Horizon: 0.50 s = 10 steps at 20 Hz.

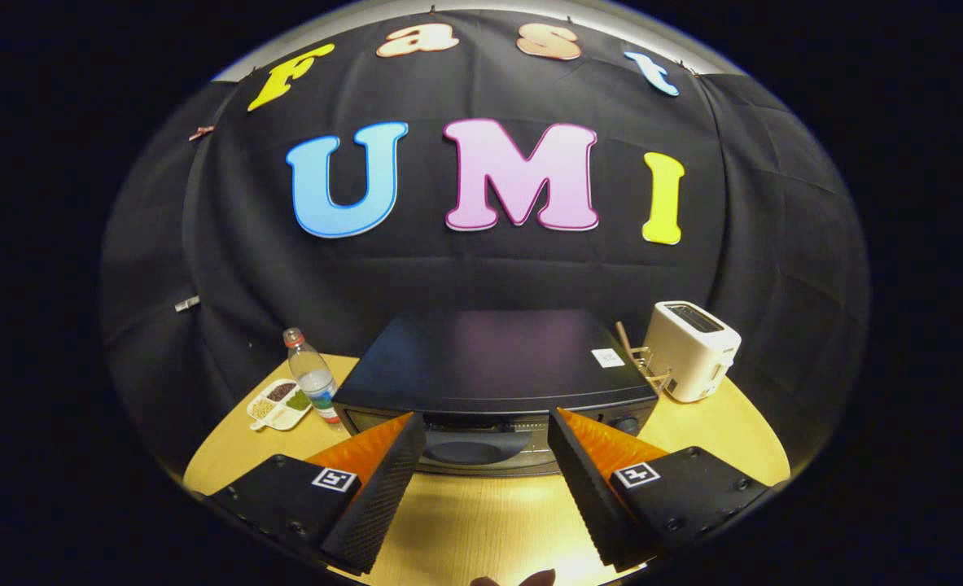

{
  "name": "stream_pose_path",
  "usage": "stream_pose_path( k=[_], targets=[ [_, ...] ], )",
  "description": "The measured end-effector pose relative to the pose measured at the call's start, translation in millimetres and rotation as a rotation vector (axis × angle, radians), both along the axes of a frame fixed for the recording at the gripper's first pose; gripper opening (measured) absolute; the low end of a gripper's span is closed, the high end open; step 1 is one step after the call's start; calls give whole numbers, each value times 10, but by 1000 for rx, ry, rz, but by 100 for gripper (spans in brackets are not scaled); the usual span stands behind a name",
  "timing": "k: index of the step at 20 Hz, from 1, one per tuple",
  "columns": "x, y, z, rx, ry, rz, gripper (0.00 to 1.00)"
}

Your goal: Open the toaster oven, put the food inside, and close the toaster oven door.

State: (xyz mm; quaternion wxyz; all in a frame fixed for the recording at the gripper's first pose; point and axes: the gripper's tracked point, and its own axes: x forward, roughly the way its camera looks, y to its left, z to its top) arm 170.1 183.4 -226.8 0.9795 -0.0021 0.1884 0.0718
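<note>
Black toaster oven [489,366] at the middle of a pale wooden surface [465,529], flat top toward the camera, small white sticker [608,357] near its right rear corner. Door [469,443] shut, dark glass and a strip of front panel visible below the top edge, a round knob [628,424] at the right end of the front. Gripper [486,431] held wide apart, nothing between the fingers, fingertips [410,427] level with the oven's front and flanking the door from left and right; whether touching the front or just short of it, cannot tell. Bare wood between the fingers, brightly lit close to the camera.

Left of the oven, just beside its front corner: clear plastic bottle [312,376], upright, reddish cap, label around the lower part. Next to the bottle on its left, a white divided tray [279,404] with separate compartments holding dark, green and pale grains or seeds, lying near the surface's left rim.

Right of the oven, toward the back: white pop-up toaster [690,350], upright, slot on top, apart from the oven. Between toaster and oven, a small wooden rack or stand [642,358] with a slanted stick, details too small to make out.

Dark cloth wall [204,244] behind everything.
</note>
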Motion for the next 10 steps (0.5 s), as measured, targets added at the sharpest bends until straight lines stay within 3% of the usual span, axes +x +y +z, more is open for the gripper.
stream_pose_path(
  k=[4, 10],
  targets=[
    [187, 108, -390, -7, 68, -1, 98],
    [312, 140, -367, 16, 58, -29, 98]
  ],
)
